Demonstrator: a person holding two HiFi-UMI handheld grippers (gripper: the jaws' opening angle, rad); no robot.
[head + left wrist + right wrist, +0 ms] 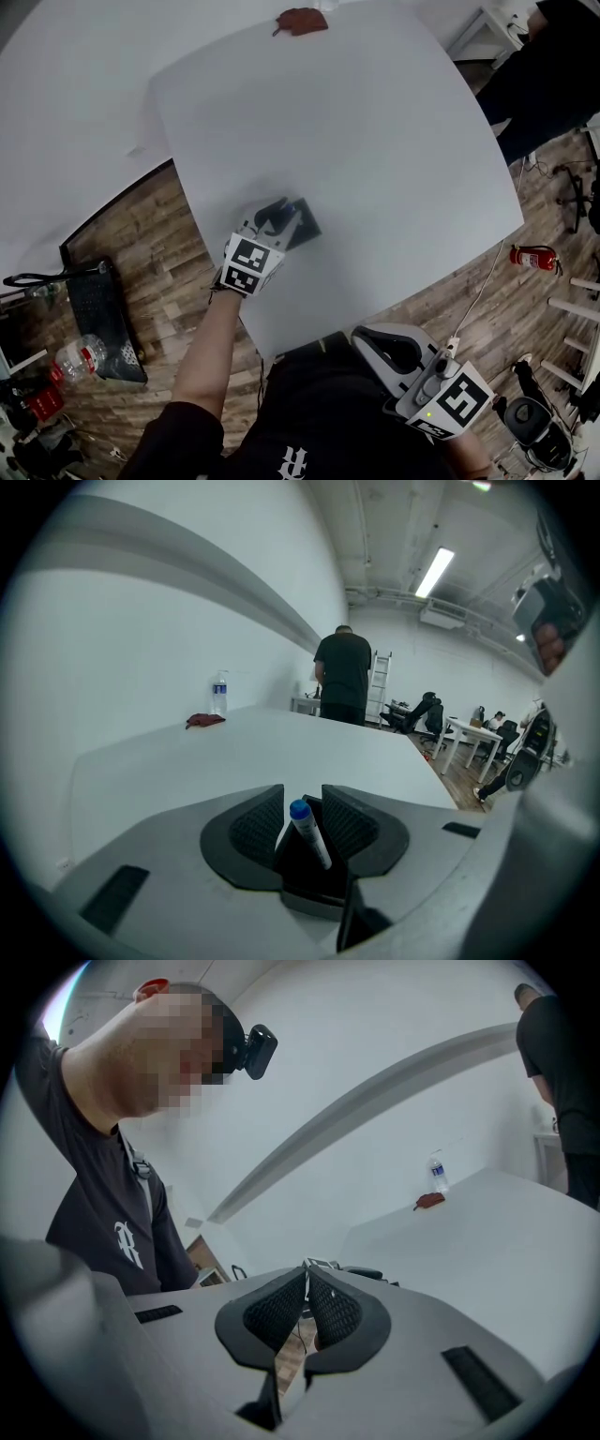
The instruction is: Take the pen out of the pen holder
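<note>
A dark, square pen holder [302, 225] stands on the white table [375, 141] near its front-left edge. My left gripper [278, 220] is shut on the holder. In the left gripper view the holder [305, 874] sits between the ribbed pads [257, 828], and a white pen with a blue cap [307, 831] leans in it, cap up. My right gripper [367, 337] hangs off the table by the person's body at lower right. Its jaws [306, 1274] are shut with nothing between them.
A red cloth [300, 21] lies at the table's far edge with a water bottle [219, 694] beside it. A person in black [342, 677] stands at the far end. A black bin [103, 319] and a fire extinguisher [534, 257] sit on the wooden floor.
</note>
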